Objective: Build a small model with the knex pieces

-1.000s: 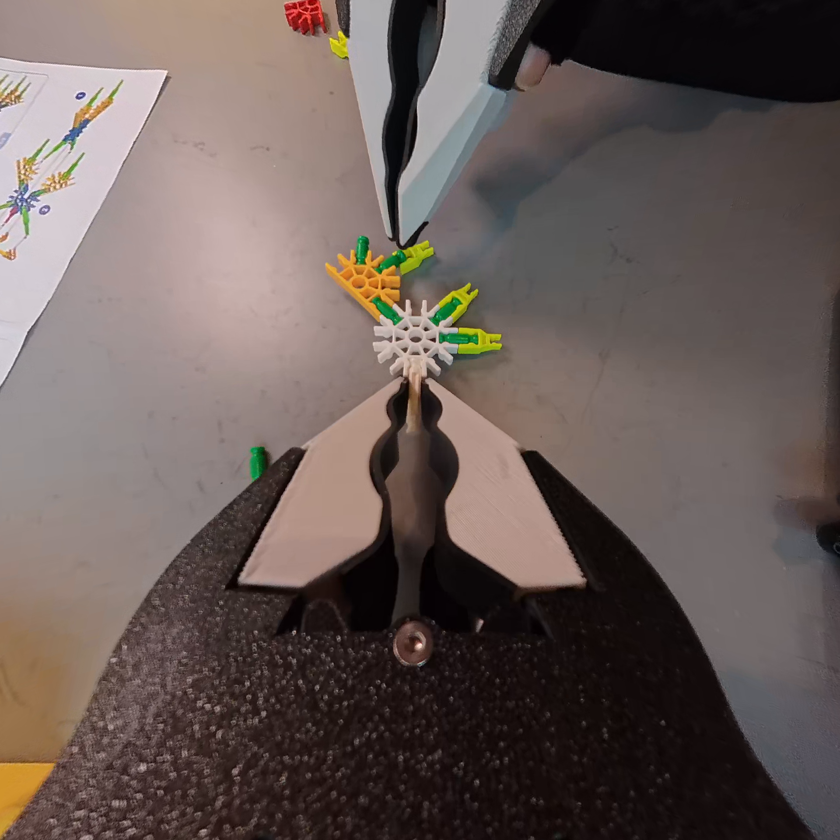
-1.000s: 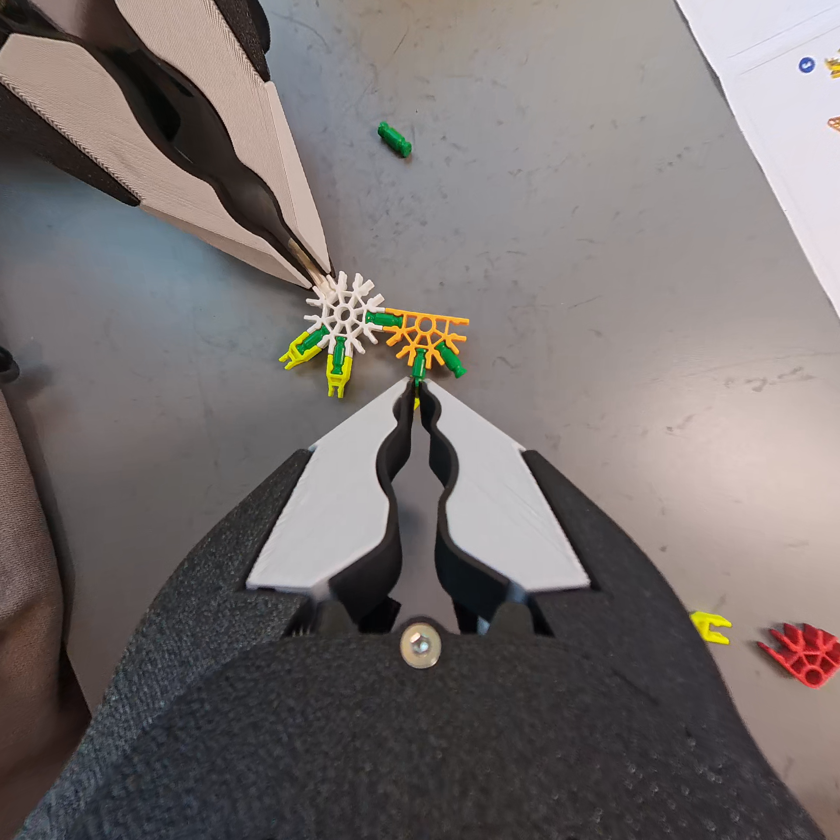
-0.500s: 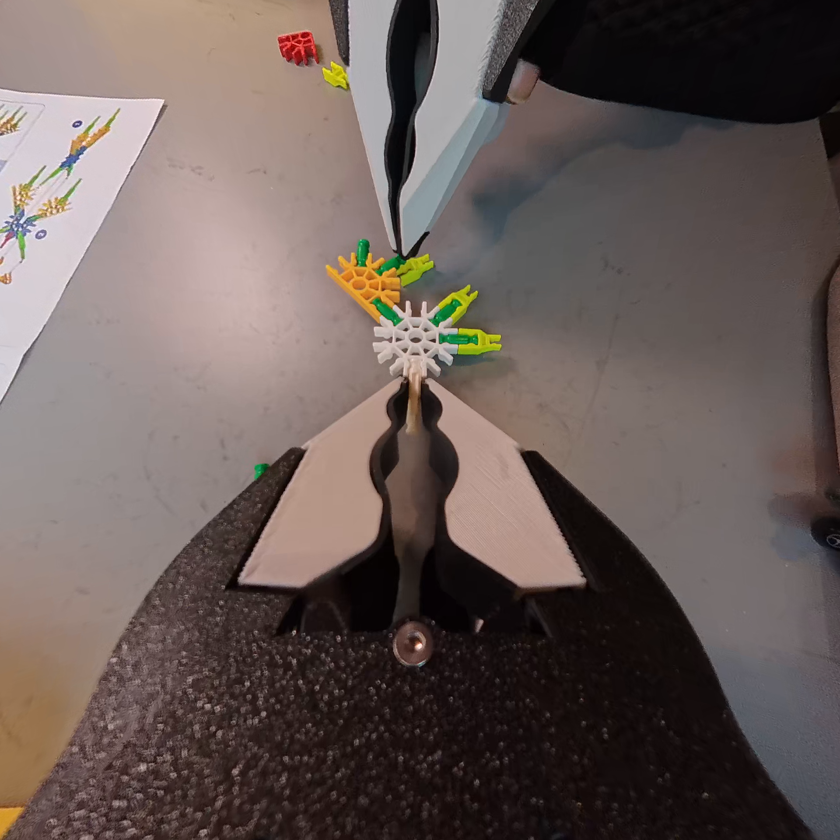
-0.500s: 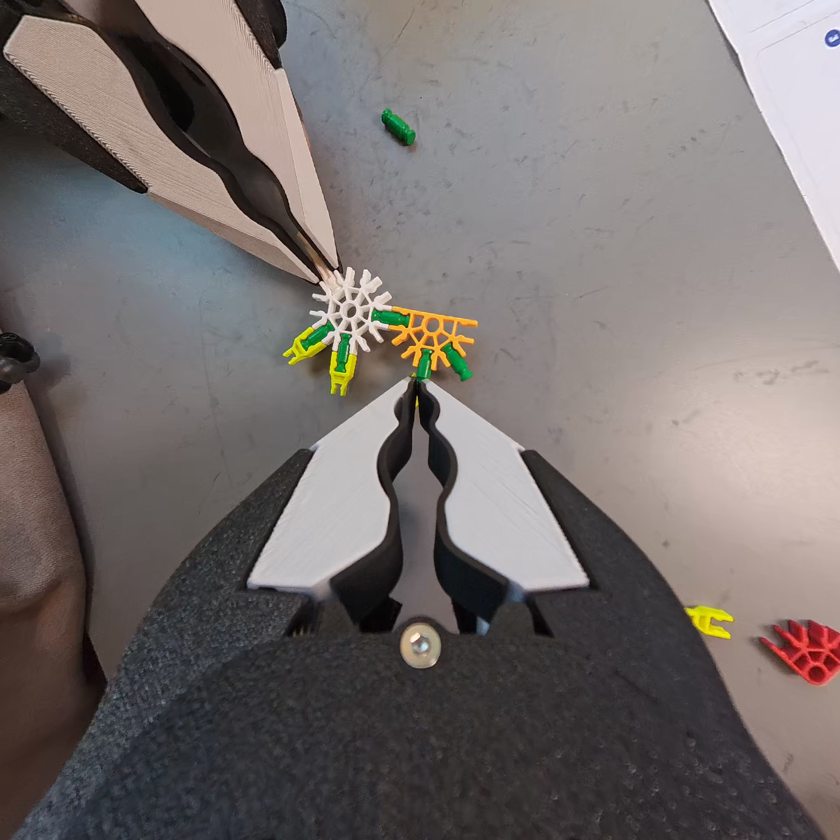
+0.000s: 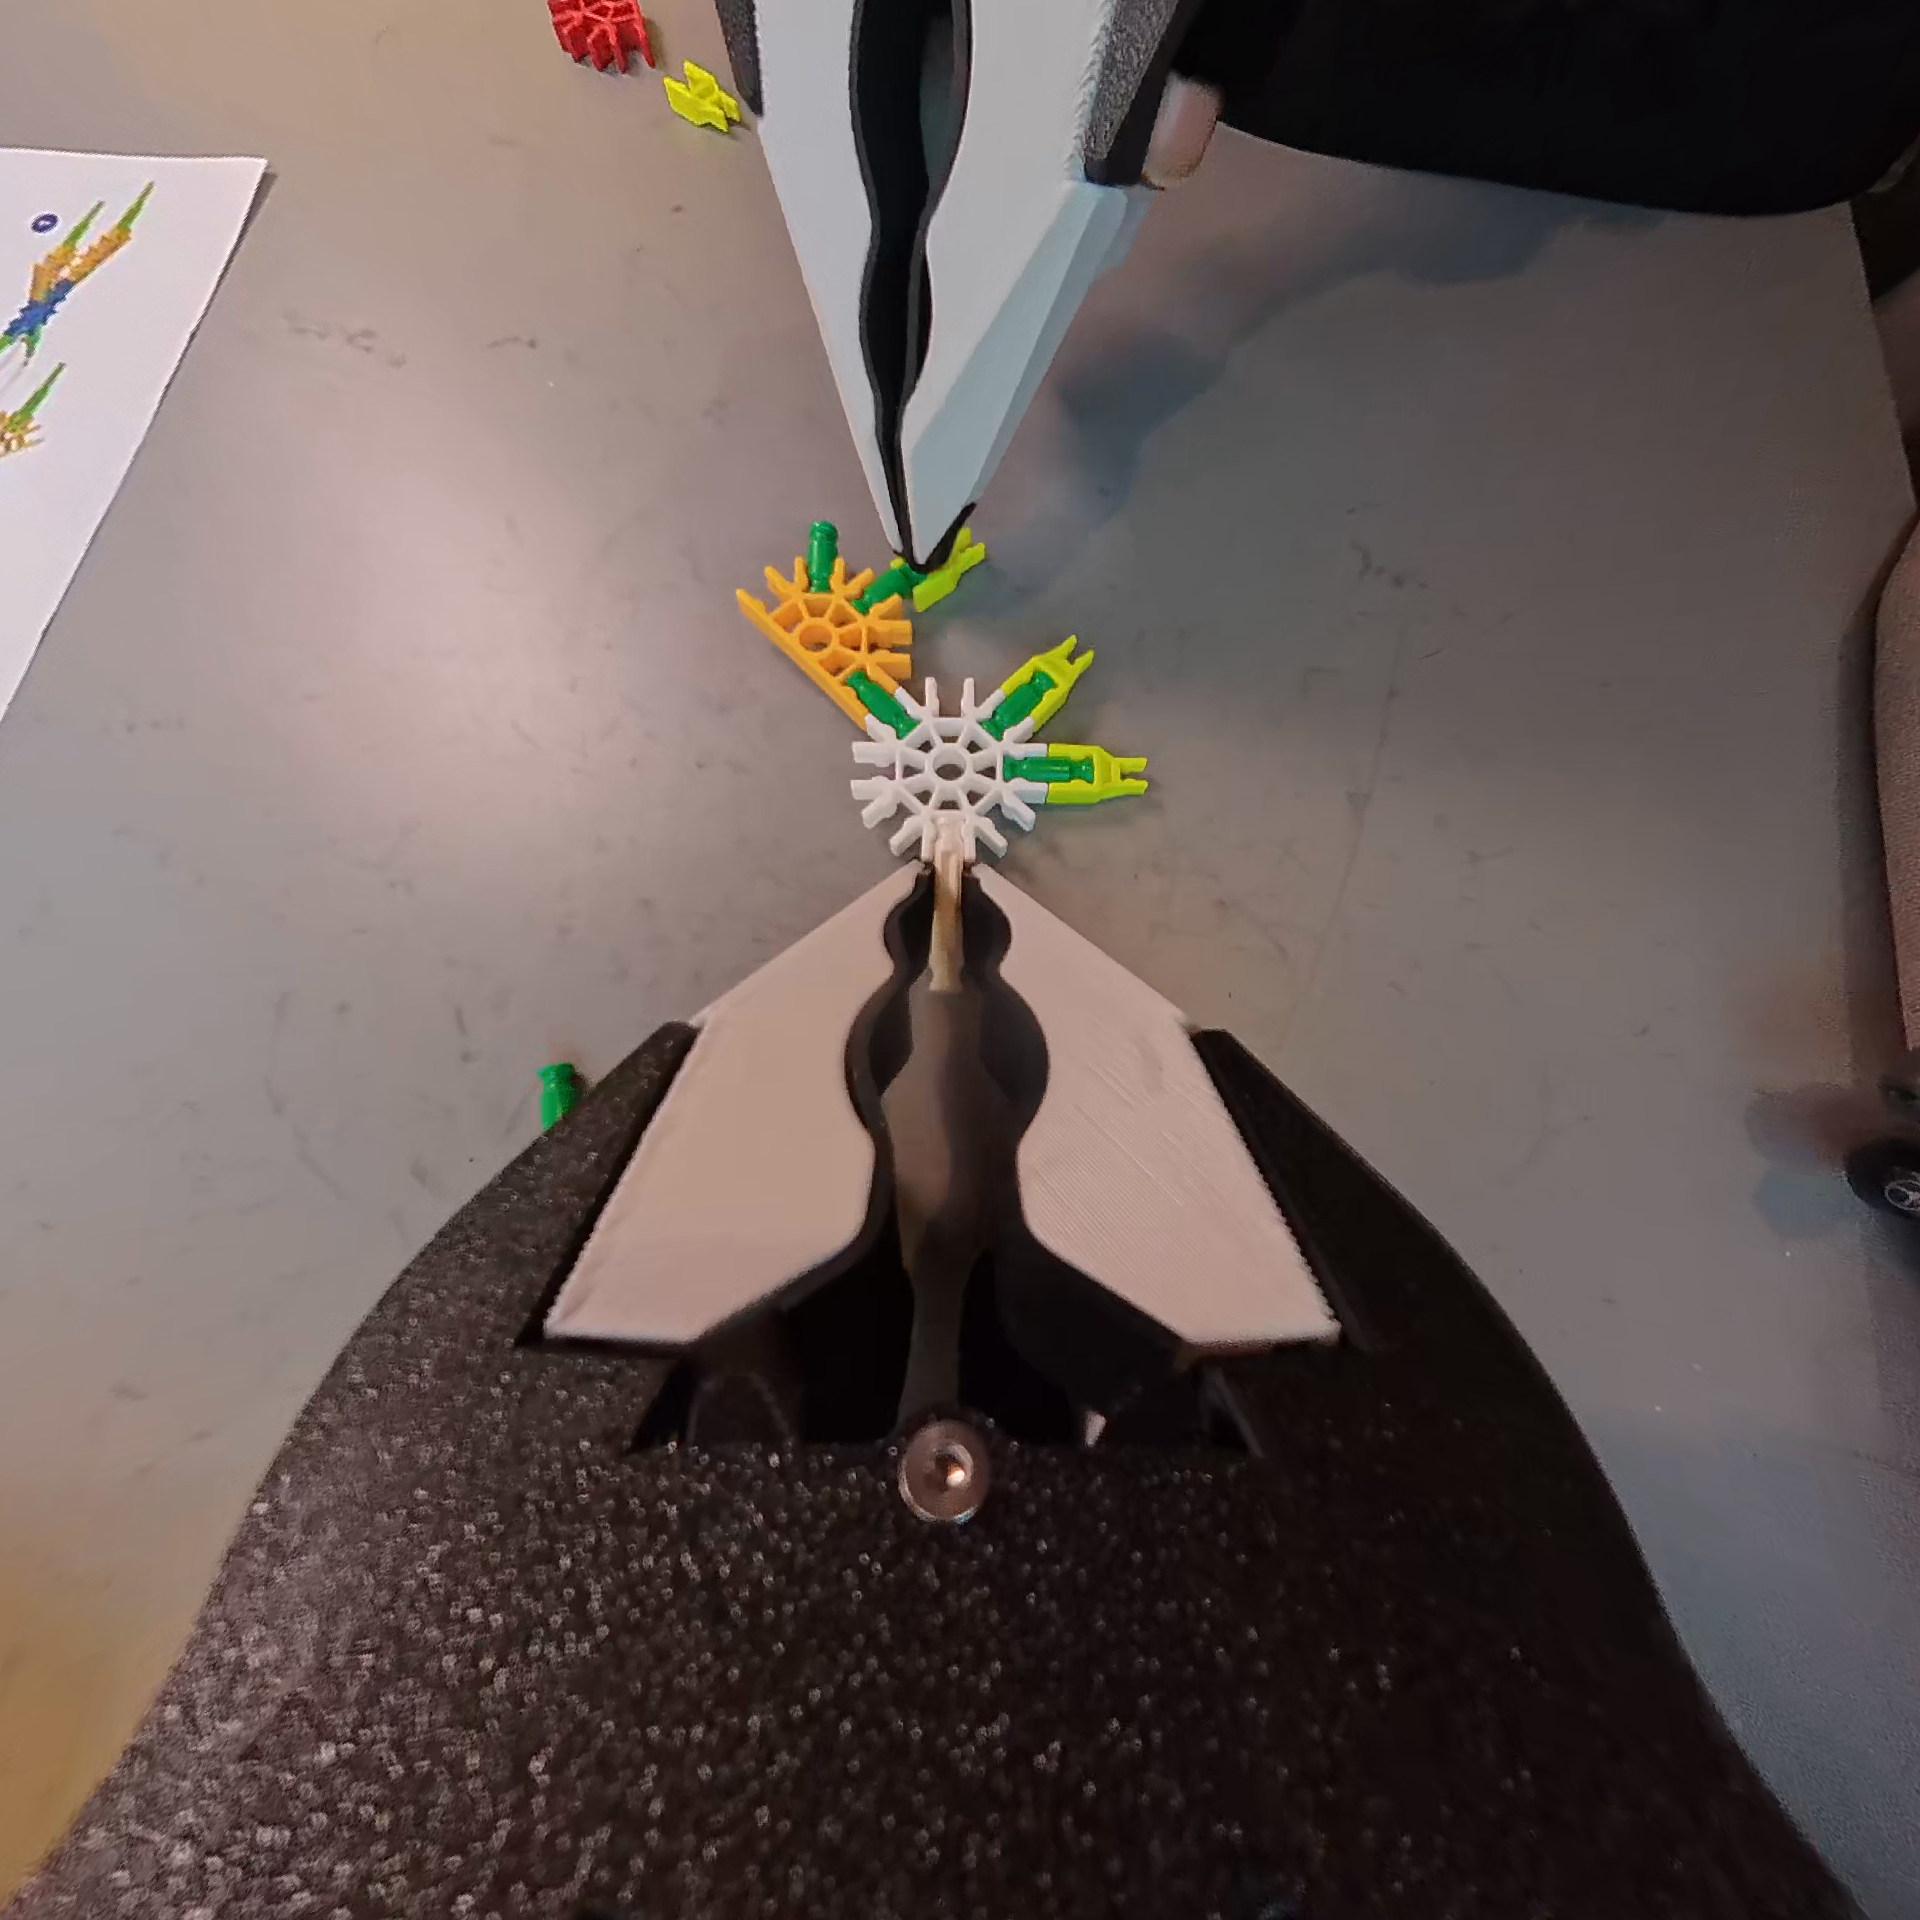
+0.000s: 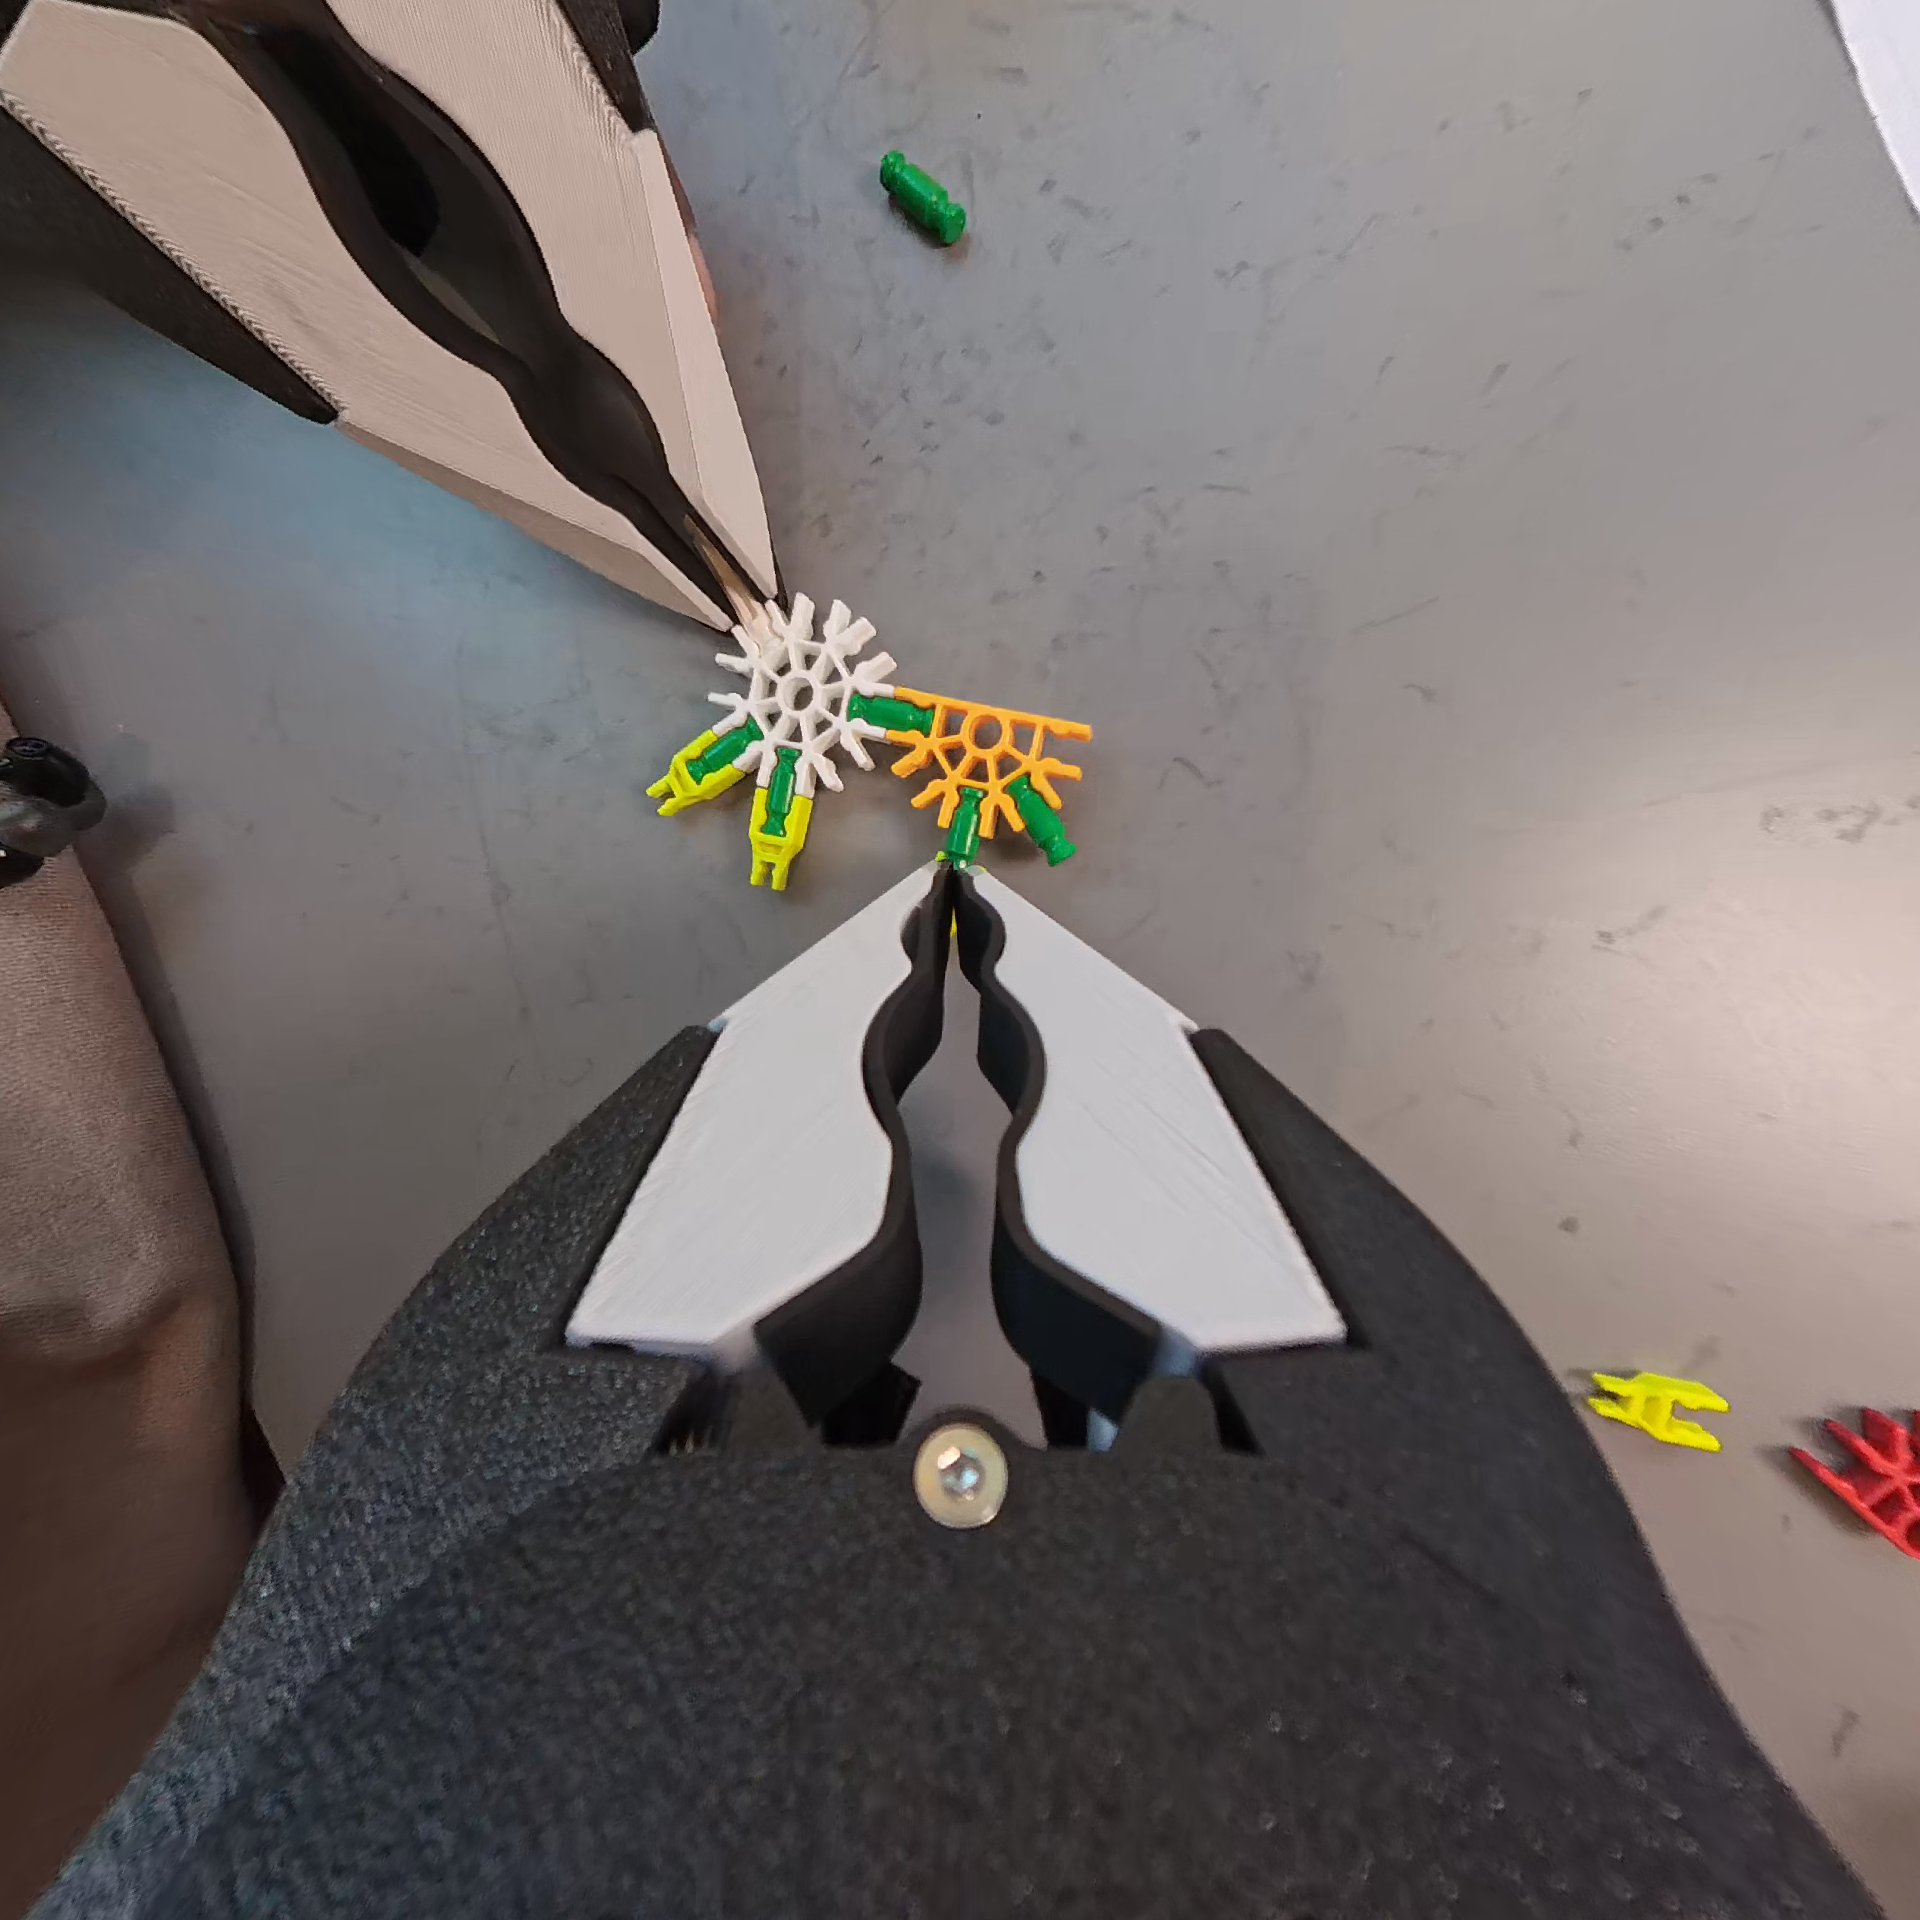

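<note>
Pinching a short pale rod plugged into the white snowflake connector (image 5: 945, 769), the left gripper (image 5: 948, 883) steadies the little assembly flat on the desk (image 5: 416, 831). Beyond it, the right gripper (image 6: 951, 873) is clenched on a yellow-green clip (image 5: 948, 569) at the green rod on the orange fan connector (image 6: 982, 764) (apparently seating it). Open desk lies around; a loose green rod (image 6: 923, 197), red piece (image 5: 601, 26) and paper sheet (image 5: 104, 364) sit farther off.
</note>
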